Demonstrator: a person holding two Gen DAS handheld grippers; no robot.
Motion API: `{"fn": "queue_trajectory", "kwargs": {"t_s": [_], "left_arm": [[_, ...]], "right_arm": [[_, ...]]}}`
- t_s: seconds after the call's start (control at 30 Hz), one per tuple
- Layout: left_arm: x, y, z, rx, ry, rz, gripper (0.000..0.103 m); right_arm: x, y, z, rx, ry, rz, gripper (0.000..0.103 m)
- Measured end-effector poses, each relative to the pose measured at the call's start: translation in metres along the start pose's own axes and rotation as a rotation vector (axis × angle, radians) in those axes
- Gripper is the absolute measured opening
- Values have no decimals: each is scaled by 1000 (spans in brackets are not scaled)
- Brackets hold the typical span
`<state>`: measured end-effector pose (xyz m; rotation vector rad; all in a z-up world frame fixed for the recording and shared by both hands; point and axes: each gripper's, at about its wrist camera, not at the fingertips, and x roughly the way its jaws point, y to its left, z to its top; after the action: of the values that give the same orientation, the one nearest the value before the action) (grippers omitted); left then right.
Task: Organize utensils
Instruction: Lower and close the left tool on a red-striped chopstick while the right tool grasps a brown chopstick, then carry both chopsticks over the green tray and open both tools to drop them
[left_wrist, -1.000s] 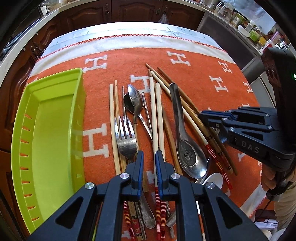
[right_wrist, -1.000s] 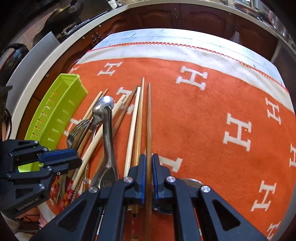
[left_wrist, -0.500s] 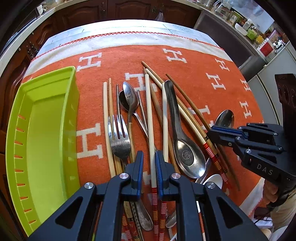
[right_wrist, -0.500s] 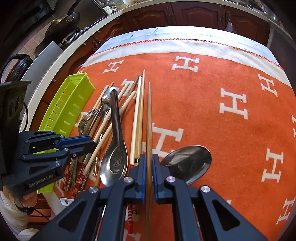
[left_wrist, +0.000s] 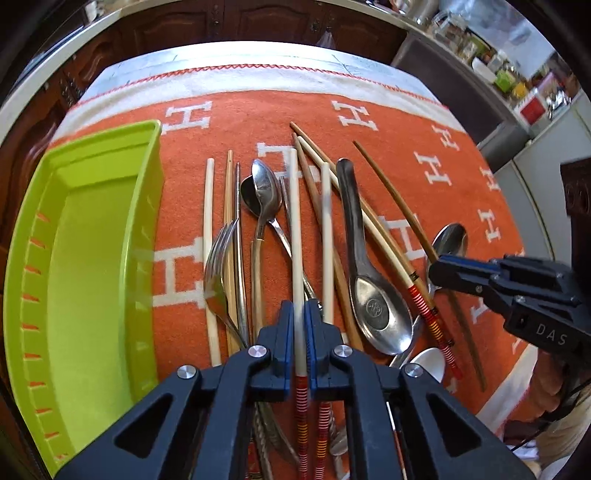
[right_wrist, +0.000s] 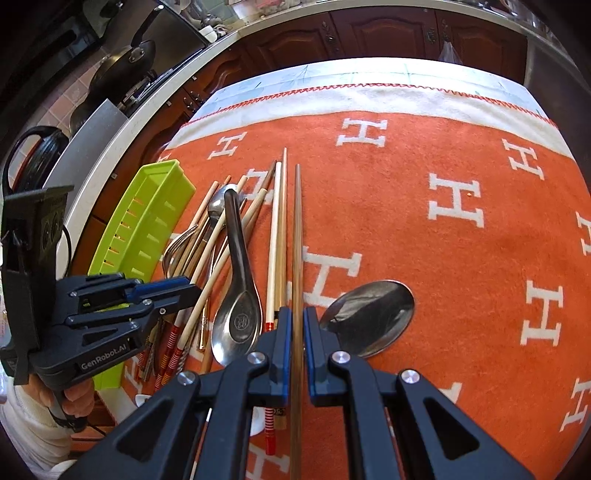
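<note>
Orange cloth (left_wrist: 229, 114): pale chopstick (left_wrist: 294, 221) pinched between left gripper (left_wrist: 300, 314) jaws.

Both views are bright and evenly lit, colours vivid on the orange cloth (left_wrist: 369, 155). Light seems to come from the far right, where a window area (left_wrist: 517, 33) is blown out. Glare sits on the large metal spoon (right_wrist: 369, 317) and the soup spoon (left_wrist: 380, 310). Shadows are soft and short. Fisheye distortion bends the counter edge (right_wrist: 147, 107) into an arc; corners fall black. One pale chopstick (left_wrist: 325, 206) is slightly motion-blurred
</note>
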<state>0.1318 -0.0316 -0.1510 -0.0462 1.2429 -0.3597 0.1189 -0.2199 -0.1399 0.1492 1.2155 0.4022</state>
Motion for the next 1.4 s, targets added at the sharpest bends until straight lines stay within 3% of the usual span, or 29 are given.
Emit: {"fn": "queue_trajectory", "kwargs": {"t_s": [0.2,0.47,0.6,0.8,1.0,1.4], "left_arm": [[-10,8,-9,-48,-19,-30,3],[-68,2,-15,-34,-99,-44,3],[-110,7,-18,-38,-164,4,3],[-155,36,-19,-69,-255,188,3],[-159,74,-22,-121,-244,286,3],[-125,111,-31,-123,-155,332,6]], "right_arm": [[-14,-1,-6,49,-30,20,6],[-46,15,-14,76,-84,37,6],[-61,39,-13,78,-107,77,6],[-53,91,-3,90,-92,158,7],[-19,139,8,126,-57,214,7],[42,164,20,253,13,262,10]]}}
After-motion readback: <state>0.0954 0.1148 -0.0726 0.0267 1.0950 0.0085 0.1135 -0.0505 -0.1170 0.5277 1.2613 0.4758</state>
